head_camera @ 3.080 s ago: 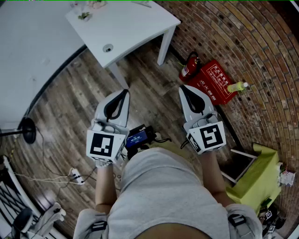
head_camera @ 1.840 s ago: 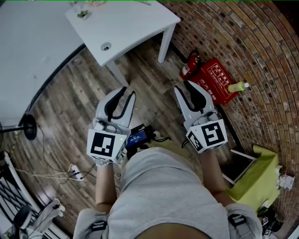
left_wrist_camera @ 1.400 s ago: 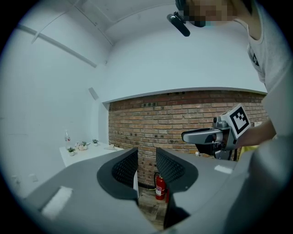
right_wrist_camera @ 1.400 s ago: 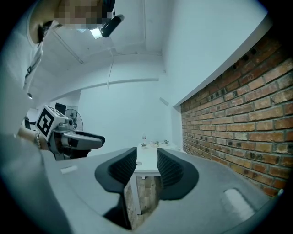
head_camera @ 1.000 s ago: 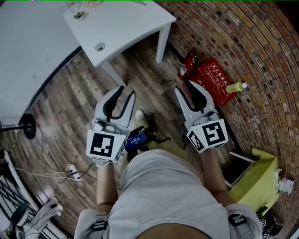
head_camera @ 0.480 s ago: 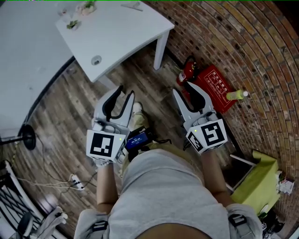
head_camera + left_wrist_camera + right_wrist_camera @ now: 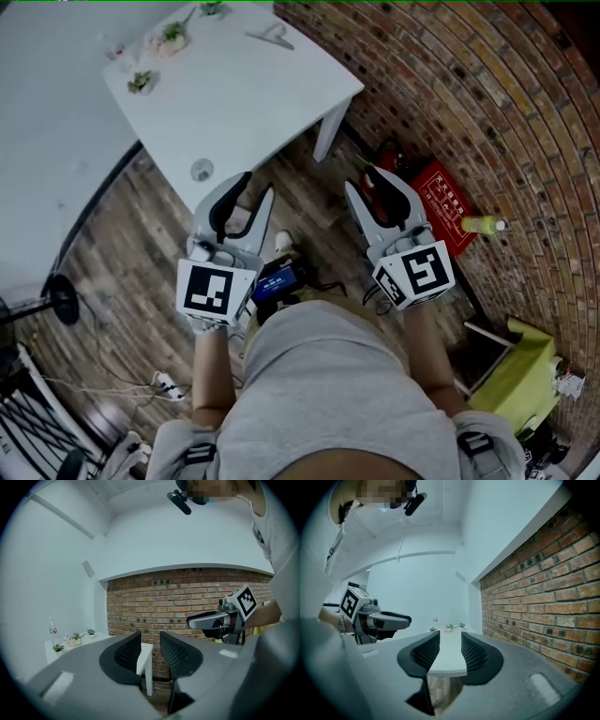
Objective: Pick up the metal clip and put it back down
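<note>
Both claws now sit at the near edge of the white bench point(image 7: 234, 103), which lay well ahead of them earlier. Left claw point(image 7: 255, 187) and right claw point(image 7: 364, 180) each stand partly open with nothing between the jaws. Well beyond them, the metal clip point(image 7: 272, 36) lies at the bench's far side. It looks light, stiff and slick, so pinching across its flat handles seems safest.
</note>
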Demonstrator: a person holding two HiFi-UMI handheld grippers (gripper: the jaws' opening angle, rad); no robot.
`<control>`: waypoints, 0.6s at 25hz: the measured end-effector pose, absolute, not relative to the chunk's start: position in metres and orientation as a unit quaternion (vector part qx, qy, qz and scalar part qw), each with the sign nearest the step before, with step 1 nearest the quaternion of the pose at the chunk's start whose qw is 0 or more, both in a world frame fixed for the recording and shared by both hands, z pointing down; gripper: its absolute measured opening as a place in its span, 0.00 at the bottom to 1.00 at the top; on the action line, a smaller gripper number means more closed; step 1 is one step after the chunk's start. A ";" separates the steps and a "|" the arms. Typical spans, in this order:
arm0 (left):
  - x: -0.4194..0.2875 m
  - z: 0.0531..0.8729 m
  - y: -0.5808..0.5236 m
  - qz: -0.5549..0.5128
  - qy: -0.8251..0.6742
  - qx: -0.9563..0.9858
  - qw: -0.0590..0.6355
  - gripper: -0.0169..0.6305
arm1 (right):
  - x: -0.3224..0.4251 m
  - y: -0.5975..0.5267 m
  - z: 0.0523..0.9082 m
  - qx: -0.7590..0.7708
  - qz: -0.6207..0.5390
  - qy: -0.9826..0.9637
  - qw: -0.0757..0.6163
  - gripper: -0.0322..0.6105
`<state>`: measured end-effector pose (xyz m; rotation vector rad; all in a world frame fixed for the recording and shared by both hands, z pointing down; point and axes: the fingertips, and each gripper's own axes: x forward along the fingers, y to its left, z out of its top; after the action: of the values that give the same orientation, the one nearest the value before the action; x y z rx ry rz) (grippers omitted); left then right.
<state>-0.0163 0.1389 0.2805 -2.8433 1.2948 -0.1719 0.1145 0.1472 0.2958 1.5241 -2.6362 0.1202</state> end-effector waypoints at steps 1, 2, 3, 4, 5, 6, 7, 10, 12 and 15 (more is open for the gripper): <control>-0.018 0.280 0.127 -0.055 0.412 -0.910 0.007 0.22 | 0.111 0.135 0.294 0.500 0.037 -0.864 0.048 0.26; -0.021 0.279 0.116 -0.055 0.410 -0.910 0.007 0.22 | 0.108 0.123 0.293 0.500 0.035 -0.864 0.049 0.26; -0.024 0.279 0.106 -0.055 0.409 -0.911 0.006 0.22 | 0.105 0.112 0.291 0.501 0.035 -0.863 0.048 0.26; -0.027 0.279 0.096 -0.054 0.408 -0.911 0.005 0.22 | 0.102 0.102 0.290 0.502 0.034 -0.863 0.047 0.26; -0.029 0.279 0.086 -0.054 0.407 -0.912 0.004 0.22 | 0.098 0.092 0.289 0.503 0.034 -0.862 0.047 0.26; -0.032 0.279 0.077 -0.054 0.406 -0.912 0.004 0.22 | 0.095 0.083 0.288 0.503 0.033 -0.862 0.047 0.26; -0.035 0.278 0.069 -0.054 0.405 -0.913 0.003 0.22 | 0.092 0.075 0.287 0.504 0.032 -0.862 0.047 0.26; -0.043 0.278 0.046 -0.052 0.402 -0.914 0.004 0.22 | 0.084 0.053 0.286 0.506 0.030 -0.861 0.050 0.26; -0.048 0.278 0.034 -0.051 0.401 -0.915 0.002 0.22 | 0.080 0.041 0.287 0.508 0.030 -0.859 0.052 0.26; -0.054 0.279 0.019 -0.051 0.398 -0.916 0.002 0.22 | 0.073 0.028 0.286 0.510 0.030 -0.858 0.051 0.26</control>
<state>-0.0542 0.0193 0.2791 -2.8730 1.2495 -0.1598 0.0732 0.0277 0.2865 1.5531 -2.6102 0.0912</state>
